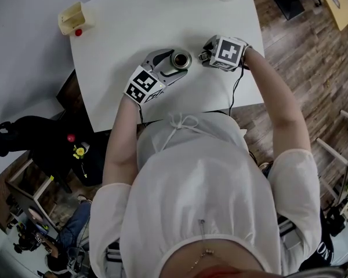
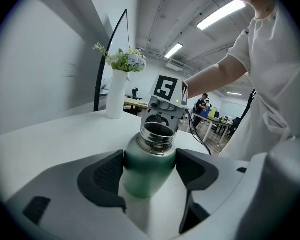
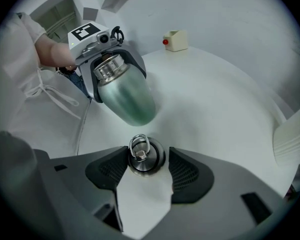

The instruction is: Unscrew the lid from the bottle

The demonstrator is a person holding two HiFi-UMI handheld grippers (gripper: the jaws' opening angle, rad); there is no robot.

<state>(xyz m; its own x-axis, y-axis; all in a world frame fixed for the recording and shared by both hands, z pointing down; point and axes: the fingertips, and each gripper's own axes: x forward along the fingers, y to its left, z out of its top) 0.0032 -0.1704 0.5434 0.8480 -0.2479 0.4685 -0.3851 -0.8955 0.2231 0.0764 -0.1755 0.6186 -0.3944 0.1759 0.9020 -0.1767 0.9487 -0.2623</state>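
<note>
A green metal bottle (image 2: pixel 150 171) with an open steel mouth stands on the white table (image 1: pixel 133 16), and my left gripper (image 2: pixel 150 176) is shut on its body. From above, the bottle's mouth (image 1: pixel 180 58) shows between the left gripper's (image 1: pixel 175 64) fingers. The bottle (image 3: pixel 127 91) also appears tilted in the right gripper view. Its steel lid (image 3: pixel 146 156), with a ring on top, rests on the table between the jaws of my right gripper (image 3: pixel 147 166). The left pad touches the lid; a thin gap shows at the right pad. In the head view the right gripper (image 1: pixel 207 55) hides the lid.
A beige box with a red button (image 1: pixel 75 19) sits at the table's far left corner. A white vase of flowers (image 2: pixel 116 91) stands at the far edge. A cable (image 1: pixel 235 91) hangs over the near table edge by my right arm.
</note>
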